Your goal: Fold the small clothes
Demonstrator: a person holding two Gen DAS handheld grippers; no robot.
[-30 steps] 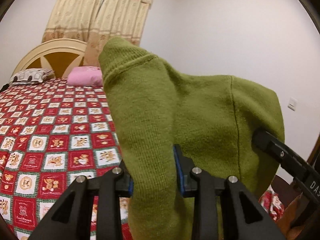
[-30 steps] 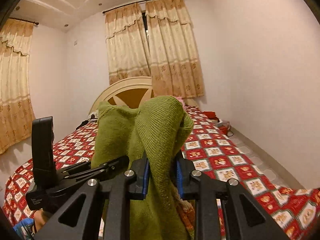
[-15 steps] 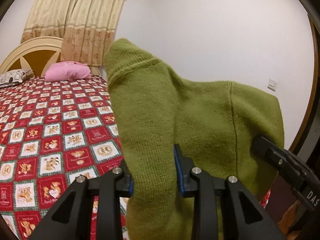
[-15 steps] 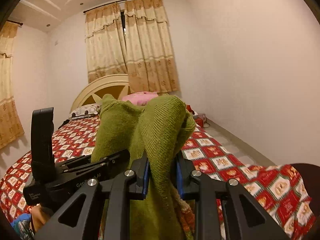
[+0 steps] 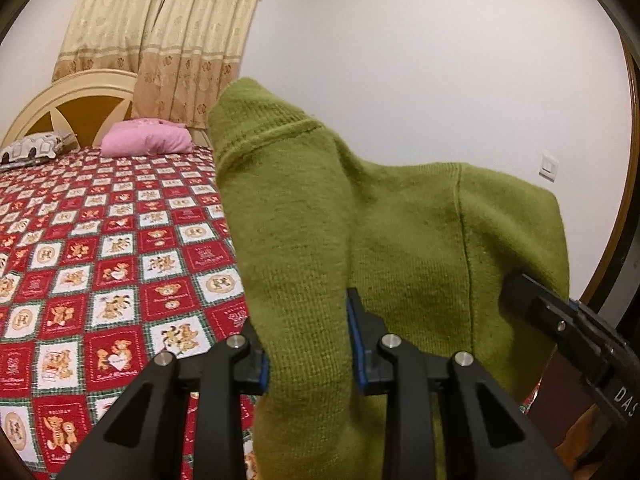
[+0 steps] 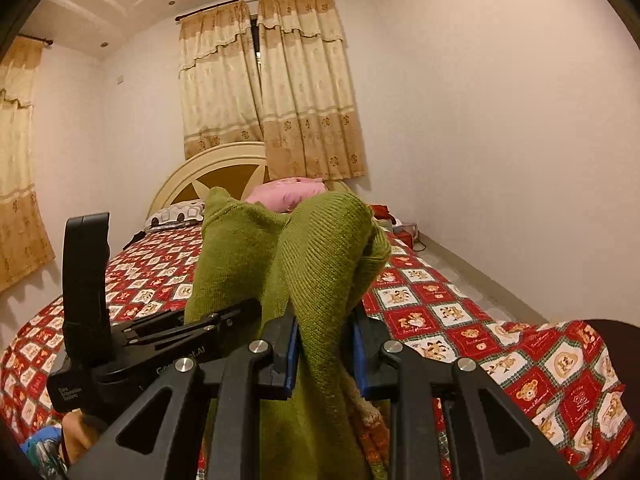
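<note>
L claw (image 5: 308,344) is clamped on a fold of the green knit sweater (image 5: 400,240), blue pads pressed into the fabric on both sides, jaws only as far apart as the bunched cloth allows. R claw (image 6: 326,350) has the same kind of grip on another part of the garment, w/ a ribbed section rising up between its blue pads (image 6: 294,350) and flopping over the top. Sweater is held up in the air between the two claws, above the bed, not lying flat; in the left wrist view it drapes wide across the frame w/ a vertical seam on the right side and a ribbed edge sticking up at top. R claw's black body shows at the right edge of that view, touching the sweater's far side. In the right wrist view the L claw's black frame sits low on the left, just beside the hanging fabric. Below & behind is the bedspread (image 6: 440,312), red/white checks w/ teddy bear print. Pink pillow (image 5: 146,142) and a white patterned pillow (image 5: 32,148) lie near the cream headboard (image 6: 216,168). Beige floral curtains (image 6: 280,88) hang behind the headboard, and a white wall switch (image 5: 549,165) sits on the wall in the left wrist view. Some red items lie on the floor by the bed's far side, too small to ID.
</note>
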